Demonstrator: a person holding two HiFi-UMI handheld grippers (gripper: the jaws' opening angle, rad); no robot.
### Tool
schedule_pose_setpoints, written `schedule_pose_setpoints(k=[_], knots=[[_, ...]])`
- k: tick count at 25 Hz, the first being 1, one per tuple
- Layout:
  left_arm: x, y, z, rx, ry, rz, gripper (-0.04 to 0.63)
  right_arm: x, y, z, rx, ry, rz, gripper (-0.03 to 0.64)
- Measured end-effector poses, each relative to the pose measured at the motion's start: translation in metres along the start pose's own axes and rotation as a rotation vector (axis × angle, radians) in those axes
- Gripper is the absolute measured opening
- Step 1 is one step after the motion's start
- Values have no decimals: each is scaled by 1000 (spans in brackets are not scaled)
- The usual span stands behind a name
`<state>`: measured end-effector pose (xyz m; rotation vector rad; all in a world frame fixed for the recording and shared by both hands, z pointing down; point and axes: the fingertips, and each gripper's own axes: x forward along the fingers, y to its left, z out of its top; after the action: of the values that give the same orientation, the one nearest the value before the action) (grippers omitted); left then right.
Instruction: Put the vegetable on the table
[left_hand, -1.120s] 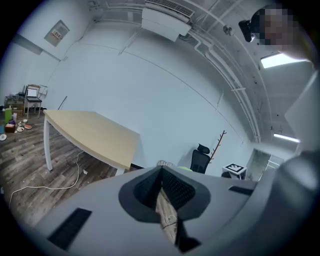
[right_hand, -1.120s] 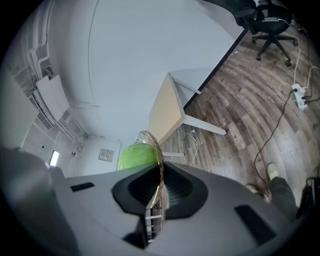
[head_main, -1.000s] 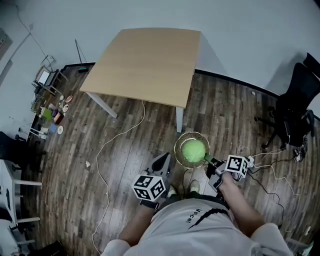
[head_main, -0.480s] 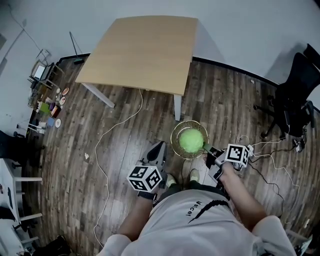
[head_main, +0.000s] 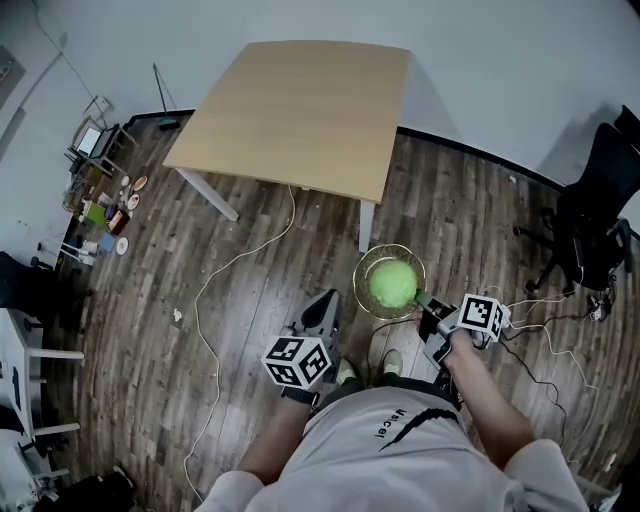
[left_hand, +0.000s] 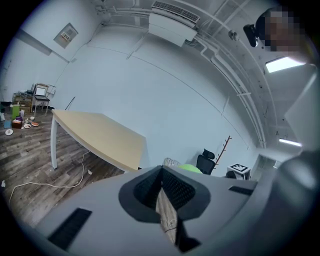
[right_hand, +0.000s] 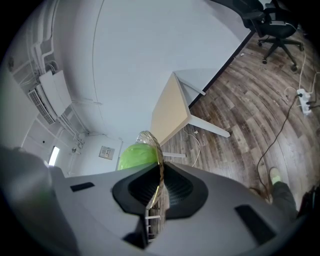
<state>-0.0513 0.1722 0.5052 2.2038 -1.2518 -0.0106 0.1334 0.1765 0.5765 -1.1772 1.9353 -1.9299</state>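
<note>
A round green vegetable (head_main: 392, 284) sits in a gold wire basket (head_main: 362, 276) held over the wood floor, just in front of the near edge of the light wooden table (head_main: 300, 110). My right gripper (head_main: 428, 308) is shut on the basket's rim; in the right gripper view the rim (right_hand: 154, 145) runs between the jaws with the vegetable (right_hand: 136, 155) to its left. The left gripper (head_main: 322, 310) hangs left of the basket, shut and holding nothing. In the left gripper view the table (left_hand: 100, 137) stands ahead and the vegetable (left_hand: 189, 168) peeks above the jaws.
A black office chair (head_main: 595, 215) stands at the right. A white cable (head_main: 215, 290) trails across the floor from under the table, and more cables (head_main: 545, 320) lie at the right. Small clutter (head_main: 100, 215) lines the left wall. The person's feet (head_main: 392, 362) are below the basket.
The head view has swung slightly. The basket with the vegetable stays in my right gripper at about the same place, and the left gripper keeps its pose.
</note>
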Motion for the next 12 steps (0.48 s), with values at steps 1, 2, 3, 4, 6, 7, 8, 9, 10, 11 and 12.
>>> schedule_pose_setpoints(k=[1, 2, 3, 4, 6, 7, 8, 9, 10, 11, 12], knots=[[-2, 3, 2, 2, -2, 0, 13, 3, 2, -1, 2, -3, 1, 37], [-4, 7, 4, 4, -4, 0, 13, 6, 3, -2, 2, -7, 1, 37], [-7, 11, 6, 7, -6, 1, 14, 10, 4, -3, 3, -10, 2, 37], [-10, 15, 8, 10, -8, 2, 14, 14, 6, -5, 4, -13, 2, 37], [-16, 25, 12, 15, -9, 1, 14, 22, 10, -9, 1, -23, 4, 37], [-20, 30, 14, 19, -8, -1, 14, 27, 13, -11, -2, -29, 6, 37], [-23, 34, 16, 23, -8, -3, 14, 32, 16, -13, -3, -34, 10, 37], [-27, 38, 18, 28, -7, -6, 14, 37, 18, -15, -3, -39, 13, 37], [-30, 42, 20, 33, -7, -8, 14, 42, 20, -17, -1, -43, 16, 37], [-33, 47, 22, 38, -8, -9, 14, 46, 22, -19, 2, -47, 18, 37], [-36, 51, 24, 42, -9, -9, 14, 51, 23, -20, 5, -50, 19, 37]])
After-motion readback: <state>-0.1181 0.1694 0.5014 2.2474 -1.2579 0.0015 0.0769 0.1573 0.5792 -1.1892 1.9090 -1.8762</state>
